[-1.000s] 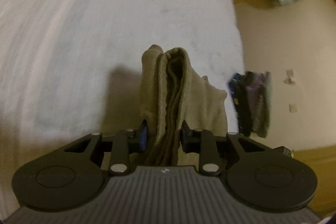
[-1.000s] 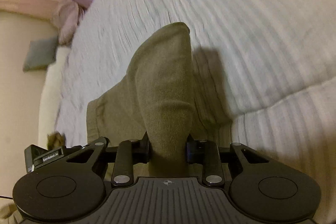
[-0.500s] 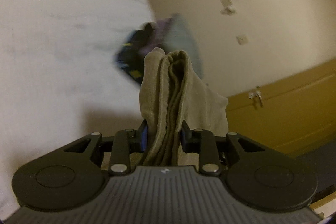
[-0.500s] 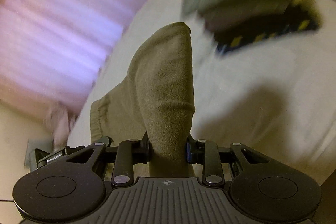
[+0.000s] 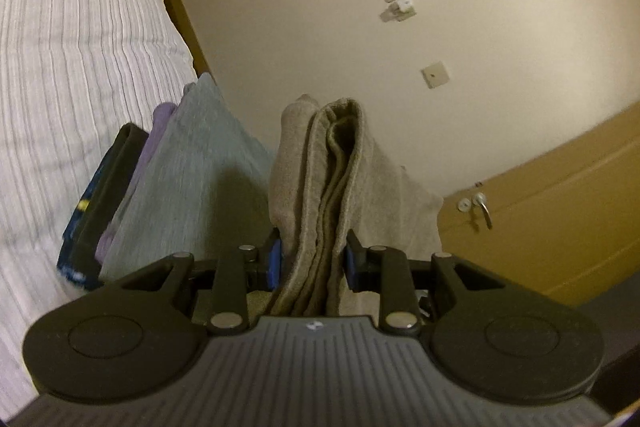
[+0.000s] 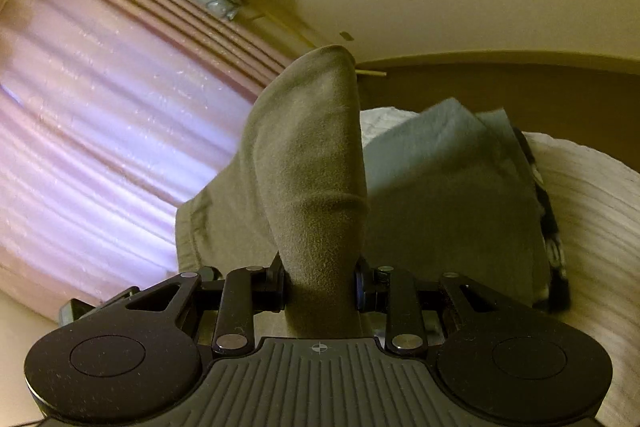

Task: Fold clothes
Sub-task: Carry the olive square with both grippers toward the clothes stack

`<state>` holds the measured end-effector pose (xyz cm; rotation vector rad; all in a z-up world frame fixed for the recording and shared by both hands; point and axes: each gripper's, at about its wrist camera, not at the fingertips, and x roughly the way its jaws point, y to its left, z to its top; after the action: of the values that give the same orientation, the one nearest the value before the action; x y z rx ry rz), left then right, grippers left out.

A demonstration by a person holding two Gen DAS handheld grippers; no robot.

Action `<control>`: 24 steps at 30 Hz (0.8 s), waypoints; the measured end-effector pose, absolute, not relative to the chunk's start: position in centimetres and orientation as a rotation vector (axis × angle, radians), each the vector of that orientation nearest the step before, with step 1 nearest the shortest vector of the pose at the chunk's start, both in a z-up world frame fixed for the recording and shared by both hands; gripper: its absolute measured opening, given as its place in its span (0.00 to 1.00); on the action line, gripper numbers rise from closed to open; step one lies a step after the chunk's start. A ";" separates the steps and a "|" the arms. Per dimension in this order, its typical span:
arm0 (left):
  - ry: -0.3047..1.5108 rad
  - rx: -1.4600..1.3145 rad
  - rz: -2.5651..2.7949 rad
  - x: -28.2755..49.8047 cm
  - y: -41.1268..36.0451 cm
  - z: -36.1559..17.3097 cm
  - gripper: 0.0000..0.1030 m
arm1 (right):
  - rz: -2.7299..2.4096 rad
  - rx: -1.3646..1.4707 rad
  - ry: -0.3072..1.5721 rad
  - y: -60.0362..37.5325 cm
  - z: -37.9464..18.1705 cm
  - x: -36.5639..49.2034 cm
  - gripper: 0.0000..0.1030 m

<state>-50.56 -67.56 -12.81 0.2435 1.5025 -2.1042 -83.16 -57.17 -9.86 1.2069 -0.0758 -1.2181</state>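
A folded olive-brown garment (image 5: 332,179) stands up between the jaws of my left gripper (image 5: 313,259), which is shut on its layered edge. The same olive-brown garment (image 6: 316,179) rises from my right gripper (image 6: 320,287), shut on its rounded fold. Both grippers carry it in the air. To its left in the left wrist view lies a stack of folded clothes (image 5: 168,179) on the bed: pale blue on top, then purple, then dark. In the right wrist view that stack (image 6: 460,179) sits just right of the held garment.
The white ribbed bedspread (image 5: 72,67) fills the left of the left wrist view and shows at the right edge (image 6: 592,211) of the right wrist view. A cream wall (image 5: 360,7), a brown door with a handle (image 5: 484,211) and pink curtains (image 6: 100,115) surround the bed.
Both grippers have swung across the bed and upward with the garment, from over bare bedspread to beside the stack of folded clothes at the wall. The grips are unchanged.
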 end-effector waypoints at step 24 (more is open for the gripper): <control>0.943 0.555 -2.114 -53.8 -65.5 -11.1 0.00 | -1.443 0.928 0.194 -56.8 -14.0 -82.4 0.45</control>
<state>-53.81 -65.53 -11.06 0.5549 0.9428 -2.1137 -82.39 -56.81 -13.98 0.9280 0.1939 -1.4435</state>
